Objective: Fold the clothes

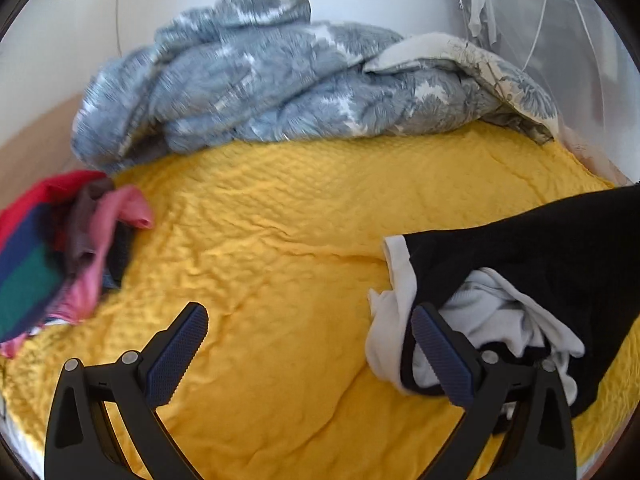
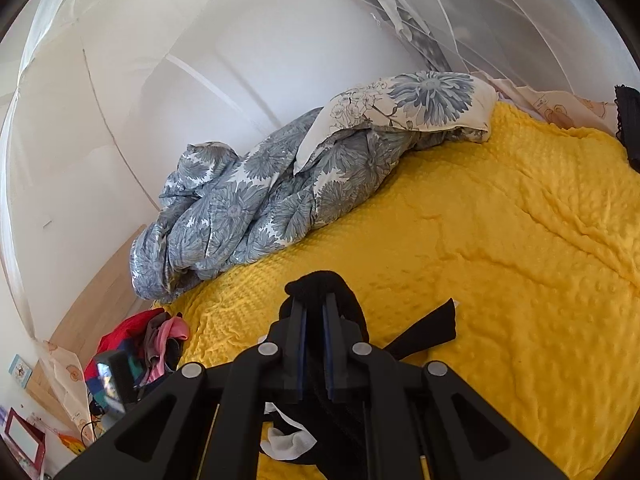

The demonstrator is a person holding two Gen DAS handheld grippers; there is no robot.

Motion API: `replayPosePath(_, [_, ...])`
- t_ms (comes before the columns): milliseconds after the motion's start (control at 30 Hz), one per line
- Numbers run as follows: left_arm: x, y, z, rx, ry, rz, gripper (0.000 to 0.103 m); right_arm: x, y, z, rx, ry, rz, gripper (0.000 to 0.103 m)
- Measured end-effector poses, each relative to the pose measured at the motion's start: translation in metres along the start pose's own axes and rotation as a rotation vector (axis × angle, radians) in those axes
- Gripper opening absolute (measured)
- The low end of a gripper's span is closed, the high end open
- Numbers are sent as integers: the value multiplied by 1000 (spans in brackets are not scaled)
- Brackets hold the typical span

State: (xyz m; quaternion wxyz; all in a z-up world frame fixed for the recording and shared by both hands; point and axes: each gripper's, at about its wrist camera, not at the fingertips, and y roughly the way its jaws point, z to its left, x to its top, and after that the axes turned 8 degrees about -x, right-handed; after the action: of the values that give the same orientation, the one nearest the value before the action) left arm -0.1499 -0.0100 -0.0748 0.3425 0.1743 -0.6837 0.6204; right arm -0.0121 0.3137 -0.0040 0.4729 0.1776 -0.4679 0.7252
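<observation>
Right wrist view recorded the right gripper [image 2: 316, 300] with its jaws drawn almost together on a fold of the black garment [image 2: 320, 280]. The cloth bunched over the fingertips and hung down past them toward the camera. A black strip of it ran out to the right, and a white part [image 2: 286, 442] showed low in that view.

Left wrist view recorded the left gripper [image 1: 310, 354] with its jaws spread wide and nothing between the pads. Its right finger [image 1: 442, 354] sat against the garment's white edge. In that view the black garment [image 1: 540, 248] occupied the right side. Its long axis ran from the upper right edge of the frame down toward the gripper, with the white-trimmed end pointing left toward the middle of the bed. White fabric was crumpled inside its opening.

Beneath both grippers lay the yellow bedspread [image 1: 280, 240], textured and creased. A pile of red, pink and green clothes [image 1: 60, 256] sat at its left edge, well apart from the garment. A grey floral duvet [image 1: 260, 88] was heaped along the far side against the white wall [image 2: 240, 60].
</observation>
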Motion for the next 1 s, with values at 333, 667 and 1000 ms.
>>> replayPosePath(333, [-20, 8, -41, -78, 243, -18, 102, -6, 14, 2, 10, -16, 51, 7])
replayPosePath(667, [-12, 34, -24, -144, 129, 83, 74, -7, 17, 1, 30, 13, 66, 8])
replayPosePath(1000, [-12, 37, -24, -154, 68, 76, 10, -9, 21, -4, 13, 5, 82, 8])
